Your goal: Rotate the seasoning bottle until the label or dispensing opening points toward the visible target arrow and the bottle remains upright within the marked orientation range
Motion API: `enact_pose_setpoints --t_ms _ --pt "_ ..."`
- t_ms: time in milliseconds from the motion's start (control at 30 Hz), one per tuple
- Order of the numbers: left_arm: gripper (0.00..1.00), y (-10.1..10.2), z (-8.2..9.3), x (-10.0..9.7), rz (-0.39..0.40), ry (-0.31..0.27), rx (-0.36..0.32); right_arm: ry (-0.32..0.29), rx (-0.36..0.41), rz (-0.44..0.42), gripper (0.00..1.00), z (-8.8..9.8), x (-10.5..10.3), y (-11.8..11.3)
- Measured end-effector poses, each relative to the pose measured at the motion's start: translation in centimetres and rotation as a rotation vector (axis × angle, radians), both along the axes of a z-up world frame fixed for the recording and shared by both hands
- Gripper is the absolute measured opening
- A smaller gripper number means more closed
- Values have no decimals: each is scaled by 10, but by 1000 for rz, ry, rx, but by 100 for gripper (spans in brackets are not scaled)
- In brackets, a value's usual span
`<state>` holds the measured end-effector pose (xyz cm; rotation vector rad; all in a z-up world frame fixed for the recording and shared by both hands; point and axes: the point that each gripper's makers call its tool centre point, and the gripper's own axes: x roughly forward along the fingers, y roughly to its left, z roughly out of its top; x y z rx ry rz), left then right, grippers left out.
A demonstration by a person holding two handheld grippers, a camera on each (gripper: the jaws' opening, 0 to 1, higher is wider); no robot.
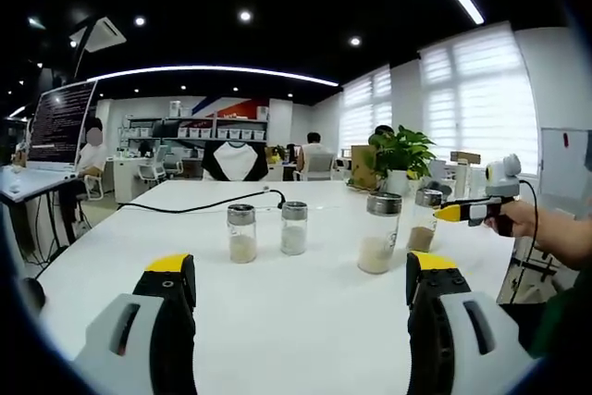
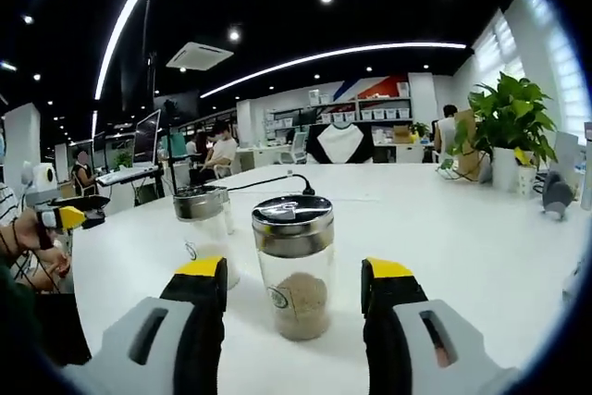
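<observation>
In the right gripper view, the seasoning bottle (image 2: 294, 265) stands upright on the white table (image 2: 462, 228) at lower centre, between and just beyond the parted yellow-tipped jaws of the right gripper (image 2: 296, 275), untouched. In the left gripper view, the left gripper (image 1: 301, 270) gapes open at the frame's bottom, short of four shakers, the nearest one (image 1: 379, 233) right of centre.

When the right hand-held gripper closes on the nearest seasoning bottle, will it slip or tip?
The seasoning bottle looks like smooth clear glass, so probably slippery and breakable. It is tall, narrow and only partly filled, under a metal lid, so it may tip if pushed high.
</observation>
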<state>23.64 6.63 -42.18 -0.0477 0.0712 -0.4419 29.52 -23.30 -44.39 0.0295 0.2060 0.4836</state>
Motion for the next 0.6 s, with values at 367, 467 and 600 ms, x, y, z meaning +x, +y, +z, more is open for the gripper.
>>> enact_pose_setpoints --t_ms 367,467,600 --pt "100 -2 1 -1 -4 -3 -21 -18 -13 -102 61 8 -23 -6" --pt "100 -4 2 -2 -10 -4 -23 -32 3 -116 62 10 -28 -5" --pt "100 -8 2 -3 -26 -5 -15 -38 -8 -119 62 10 -31 -4"
